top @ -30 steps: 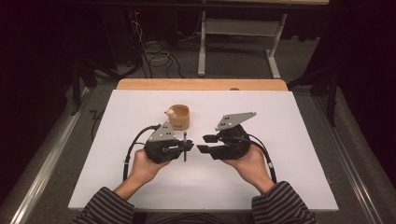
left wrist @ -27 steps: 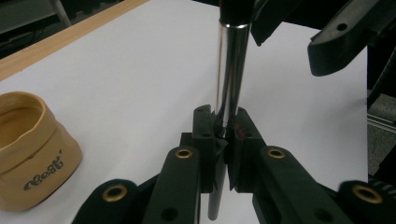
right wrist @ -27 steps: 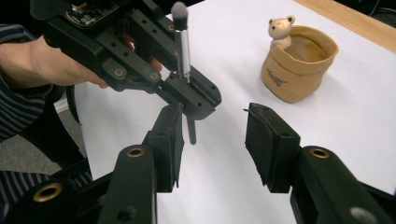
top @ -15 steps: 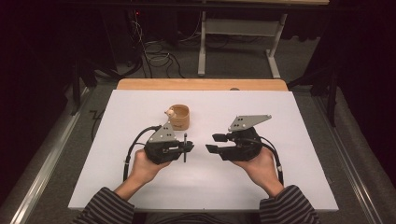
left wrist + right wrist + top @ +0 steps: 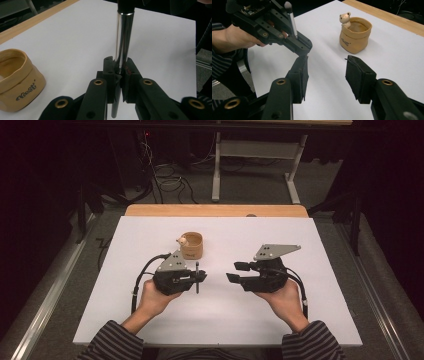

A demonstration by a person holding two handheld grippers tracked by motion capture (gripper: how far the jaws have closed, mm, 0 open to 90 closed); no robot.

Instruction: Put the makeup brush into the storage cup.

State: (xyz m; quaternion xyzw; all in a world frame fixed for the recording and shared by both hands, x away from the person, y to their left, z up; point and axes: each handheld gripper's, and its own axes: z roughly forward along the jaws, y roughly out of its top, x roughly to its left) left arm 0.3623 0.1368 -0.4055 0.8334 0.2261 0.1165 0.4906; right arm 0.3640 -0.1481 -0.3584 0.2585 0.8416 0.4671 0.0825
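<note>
Left gripper (image 5: 199, 277): jaws pinching the brush (image 5: 123, 37), held crosswise above the table (image 5: 150, 320) | right gripper (image 5: 235, 271): jaws spreading, nothing between | pouch (image 5: 192, 245): sitting just beyond the left gripper.

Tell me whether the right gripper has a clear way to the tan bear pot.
Probably yes. The right gripper stands open with nothing between its jaws, and bare white table lies between it and the tan bear pot. The left gripper, shut on a brush, sits off to the side.
</note>
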